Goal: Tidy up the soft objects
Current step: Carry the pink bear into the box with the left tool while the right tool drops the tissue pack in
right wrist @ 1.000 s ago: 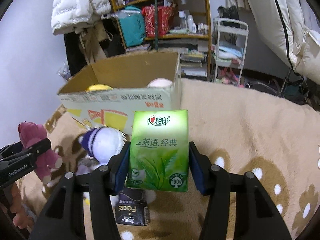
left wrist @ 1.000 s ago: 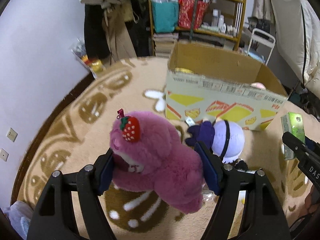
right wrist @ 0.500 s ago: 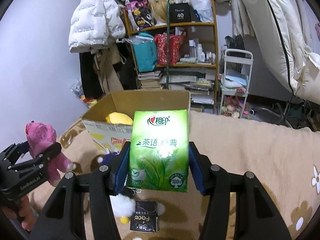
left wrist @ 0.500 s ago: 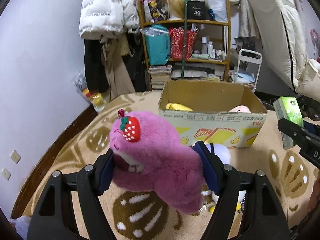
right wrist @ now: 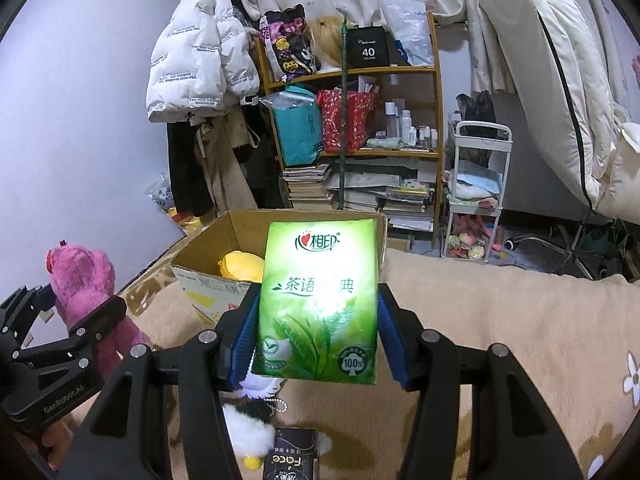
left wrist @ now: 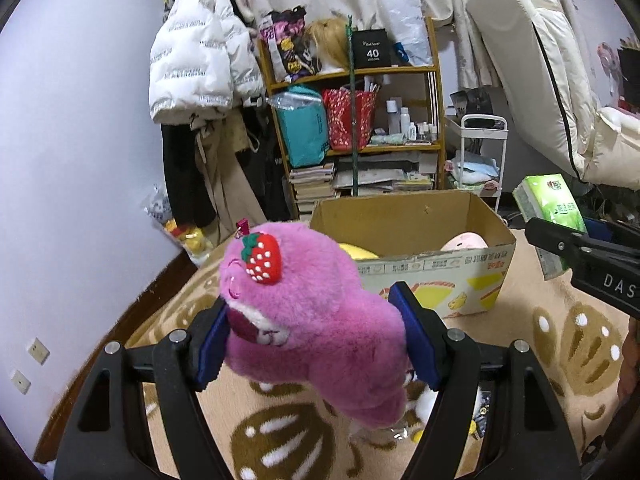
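Left wrist view: a beige rug with brown paw prints covers the floor, and on it stands an open cardboard box with yellow and red print on its near wall. Inside the box lie a yellow soft toy at the left and a pale pink soft toy at the right; only their tops show above the rim. Behind the box stands a wooden shelf crowded with bags, bottles and stacked books, beside a hanging white puffer jacket.

Closer in, the left gripper squeezes a pink plush bear between its blue pads, lifted clear of the rug in front of the box. The bear's long axis runs slantwise, head up and to the left, body trailing down to the right. A red strawberry charm sits on its head.

Right wrist view: the right gripper is clamped on a green tissue pack, held upright with its long axis vertical and its printed face towards the camera, in front of the box. Below it on the rug lie a white plush toy and a small black packet.
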The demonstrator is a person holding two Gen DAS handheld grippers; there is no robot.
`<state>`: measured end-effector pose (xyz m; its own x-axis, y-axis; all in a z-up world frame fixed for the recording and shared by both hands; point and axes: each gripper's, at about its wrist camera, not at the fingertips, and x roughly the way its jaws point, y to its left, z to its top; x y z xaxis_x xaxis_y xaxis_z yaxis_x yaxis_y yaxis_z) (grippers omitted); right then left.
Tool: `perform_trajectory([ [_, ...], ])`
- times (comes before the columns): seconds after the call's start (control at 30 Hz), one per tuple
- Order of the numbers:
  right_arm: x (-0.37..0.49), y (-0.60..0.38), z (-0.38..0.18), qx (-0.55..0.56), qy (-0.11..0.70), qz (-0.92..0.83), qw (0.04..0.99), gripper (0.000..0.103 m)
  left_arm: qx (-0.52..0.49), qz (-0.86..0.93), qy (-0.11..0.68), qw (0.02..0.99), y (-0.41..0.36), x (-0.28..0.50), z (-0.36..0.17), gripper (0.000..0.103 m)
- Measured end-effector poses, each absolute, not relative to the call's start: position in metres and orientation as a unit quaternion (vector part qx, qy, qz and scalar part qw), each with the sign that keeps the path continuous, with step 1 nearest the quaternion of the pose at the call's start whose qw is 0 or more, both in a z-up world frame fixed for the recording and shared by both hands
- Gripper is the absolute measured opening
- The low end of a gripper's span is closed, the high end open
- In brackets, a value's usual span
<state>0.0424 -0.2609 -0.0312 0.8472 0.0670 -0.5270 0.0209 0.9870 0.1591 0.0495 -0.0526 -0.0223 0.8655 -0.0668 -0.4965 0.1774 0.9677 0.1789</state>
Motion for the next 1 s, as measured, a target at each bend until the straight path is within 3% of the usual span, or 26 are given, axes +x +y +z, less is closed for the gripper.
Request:
perform_trajectory([
  [0.57, 0.082, -0.268, -0.023, 0.084, 0.259, 0.027, 0.962, 0.058, 0.110, -0.083, 0.177, 0.975, -0.068, 0.083, 0.022, 0.074],
  [1.0, 0.133, -0.276, -0.039, 0.039, 0.295, 0.046, 0.954, 0.058, 0.081, -0.096, 0.216, 0.968, -0.076, 0.155, 0.004, 0.074],
])
